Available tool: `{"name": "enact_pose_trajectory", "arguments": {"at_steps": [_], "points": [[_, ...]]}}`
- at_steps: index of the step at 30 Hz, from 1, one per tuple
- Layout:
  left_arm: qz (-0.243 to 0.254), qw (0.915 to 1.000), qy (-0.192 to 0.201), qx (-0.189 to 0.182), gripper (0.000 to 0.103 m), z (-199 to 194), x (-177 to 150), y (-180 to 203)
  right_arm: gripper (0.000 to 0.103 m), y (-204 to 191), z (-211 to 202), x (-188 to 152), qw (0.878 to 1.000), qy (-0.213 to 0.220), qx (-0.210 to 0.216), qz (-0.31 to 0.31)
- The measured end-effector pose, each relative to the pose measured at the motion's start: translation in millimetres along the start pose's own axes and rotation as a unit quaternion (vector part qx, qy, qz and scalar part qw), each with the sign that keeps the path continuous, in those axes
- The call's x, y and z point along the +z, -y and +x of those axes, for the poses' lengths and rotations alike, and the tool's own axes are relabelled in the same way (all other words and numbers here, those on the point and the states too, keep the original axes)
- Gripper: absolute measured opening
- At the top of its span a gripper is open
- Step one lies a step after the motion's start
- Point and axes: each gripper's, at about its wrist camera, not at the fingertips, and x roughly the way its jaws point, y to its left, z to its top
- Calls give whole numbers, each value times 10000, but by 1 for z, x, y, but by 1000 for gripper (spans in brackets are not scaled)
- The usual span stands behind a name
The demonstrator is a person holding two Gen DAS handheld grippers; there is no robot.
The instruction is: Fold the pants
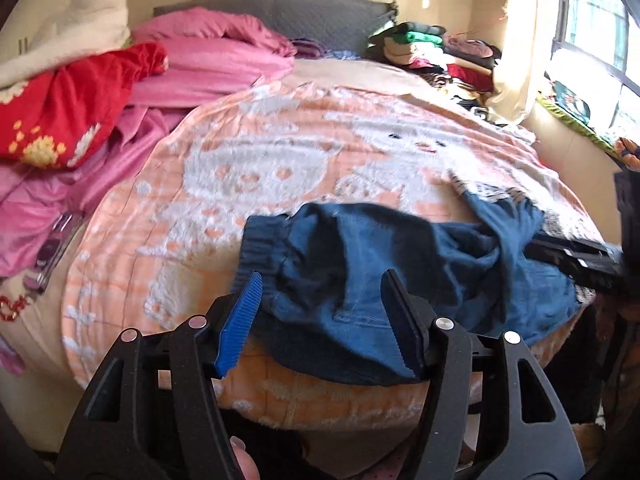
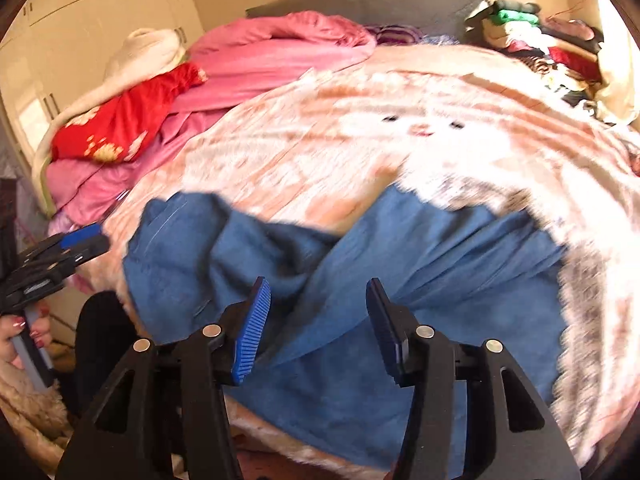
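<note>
At the near edge of the bed, on the peach-and-white plush blanket with a cartoon face (image 1: 280, 152), lie the dark blue soft fabric pants (image 1: 360, 264), rumpled and unfolded. Far left: heap of pink quilted bedding (image 1: 224, 60) with a red flowered cloth (image 1: 80, 100) on it, well apart from the pants. Left gripper (image 1: 322, 308): blue-padded jaws spread wide, poised over the ribbed elastic end, nothing between them that I can see gripped. Centre of the garment is bunched into a deep crease. Right gripper (image 2: 318, 320): jaws likewise apart, hovering above the wrinkled cloth, holding nothing. Far right: stack of folded clothes (image 1: 424, 44) by the window. Progress, my estimate: barely begun; no fold made, cloth wants flattening first. Long axis runs roughly left-right along the bed edge, ribbed end pointing left; whether that is waistband or cuff, cannot tell.
</note>
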Motion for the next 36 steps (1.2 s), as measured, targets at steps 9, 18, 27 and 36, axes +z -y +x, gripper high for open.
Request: {"name": "enact_pose_trajectory", "arguments": {"at_steps": [9,18,27,36], "points": [[602,9868,-570,-1394,54,36,-7,87,62,36,31,61,9987,-213,-456,-4],[1128,9678,-1120,-1950,52,90,-21,145,73,44,106,104,9926,-869,-838,-147],[962,9659,-1249,-2053,33,120,-15,151,57,77,175,114,9789,-1443,-1446,-97],[703,9651,-1305,-2159,23,134,-10,141,10,87,135,113,9942,-762,-738,154]]}}
